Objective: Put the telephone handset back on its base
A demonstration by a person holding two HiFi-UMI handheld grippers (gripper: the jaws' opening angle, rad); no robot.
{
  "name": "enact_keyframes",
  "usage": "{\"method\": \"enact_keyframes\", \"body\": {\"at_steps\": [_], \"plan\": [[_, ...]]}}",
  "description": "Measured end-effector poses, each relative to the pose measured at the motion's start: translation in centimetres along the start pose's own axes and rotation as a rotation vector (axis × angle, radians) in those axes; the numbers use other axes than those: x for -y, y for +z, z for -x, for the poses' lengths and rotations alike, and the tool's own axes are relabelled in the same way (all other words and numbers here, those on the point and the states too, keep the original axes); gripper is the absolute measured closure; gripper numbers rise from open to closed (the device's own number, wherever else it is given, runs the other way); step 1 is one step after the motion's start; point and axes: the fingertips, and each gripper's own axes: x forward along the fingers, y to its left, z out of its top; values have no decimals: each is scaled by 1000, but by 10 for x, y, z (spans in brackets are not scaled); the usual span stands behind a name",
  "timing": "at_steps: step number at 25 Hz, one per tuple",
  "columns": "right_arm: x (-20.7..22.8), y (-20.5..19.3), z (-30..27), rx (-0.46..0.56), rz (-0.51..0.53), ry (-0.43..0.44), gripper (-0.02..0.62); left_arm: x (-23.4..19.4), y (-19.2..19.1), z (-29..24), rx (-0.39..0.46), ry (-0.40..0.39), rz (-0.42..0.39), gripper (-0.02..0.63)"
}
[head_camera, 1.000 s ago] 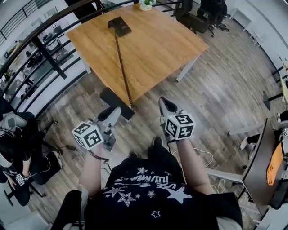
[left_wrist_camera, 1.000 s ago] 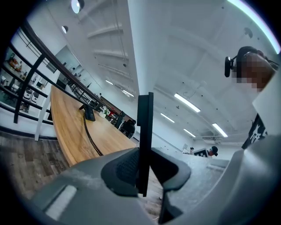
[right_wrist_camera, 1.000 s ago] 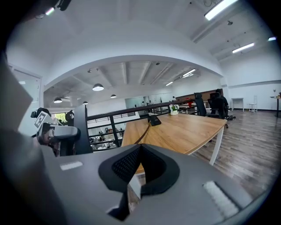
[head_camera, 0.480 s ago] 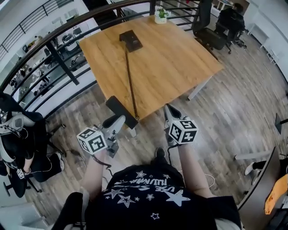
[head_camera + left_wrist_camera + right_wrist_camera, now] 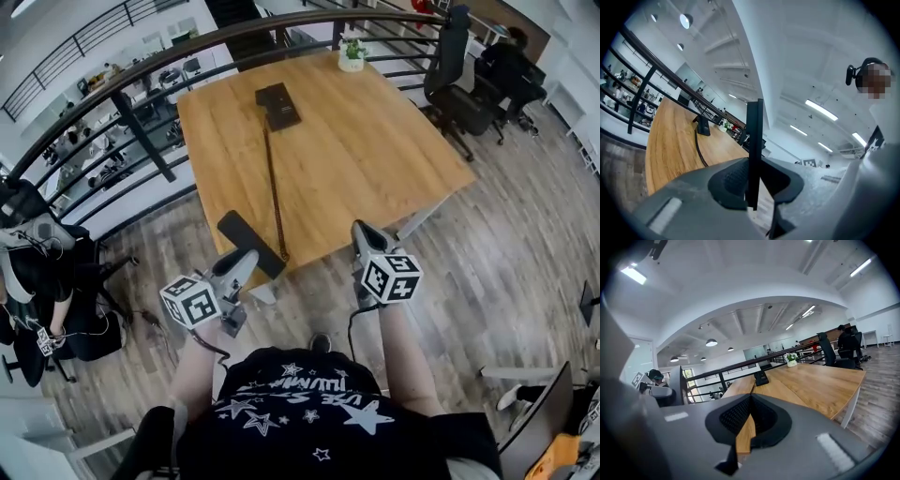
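Handset (image 5: 246, 240) — head view: black bar hanging just off the near edge of the table (image 5: 375, 150), over the floor, held at the tip of the left gripper (image 5: 246, 259). Long axis slanted, far-left end to near-right end, roughly following that table edge. Cord (image 5: 273, 178) pulled straight from about the near-right end across the wood to the base (image 5: 278, 105), which sits at the far side, well apart. Right gripper (image 5: 364, 236) just off the same edge, carrying nothing.

Left gripper view: jaws clamped on the handset (image 5: 753, 150), seen edge-on as a thin dark slab standing upright between the pads. Base (image 5: 702, 126) small and far ahead, cord (image 5: 699, 151) leading to it.

Right gripper view: jaws together, nothing between, only a sliver of table wood showing. Base (image 5: 761, 378) ahead, far off.

Step in hand, as judged: handset gripped, return to base not yet made. Next move calls for a reach across the table, a turn of the long axis to match the cradle, a flat lowering, then release. Slackening cord likely to bunch; best kept clear of the cradle.
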Motion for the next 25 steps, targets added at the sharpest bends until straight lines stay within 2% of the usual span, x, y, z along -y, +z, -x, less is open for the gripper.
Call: {"method": "enact_keyframes", "body": {"at_steps": [7, 13, 18, 25], "plan": [[24, 4, -9, -40, 13, 85, 595, 15, -4, -25, 68, 55, 43, 525], [17, -15, -27, -101, 35, 162, 595, 14, -6, -32, 61, 77, 58, 525], [28, -32, -45, -142, -50, 170, 595, -9, -8, -45, 34, 95, 70, 525], [53, -12, -77, -157, -14, 130, 595, -41, 16, -85, 44, 43, 118, 525]]}}
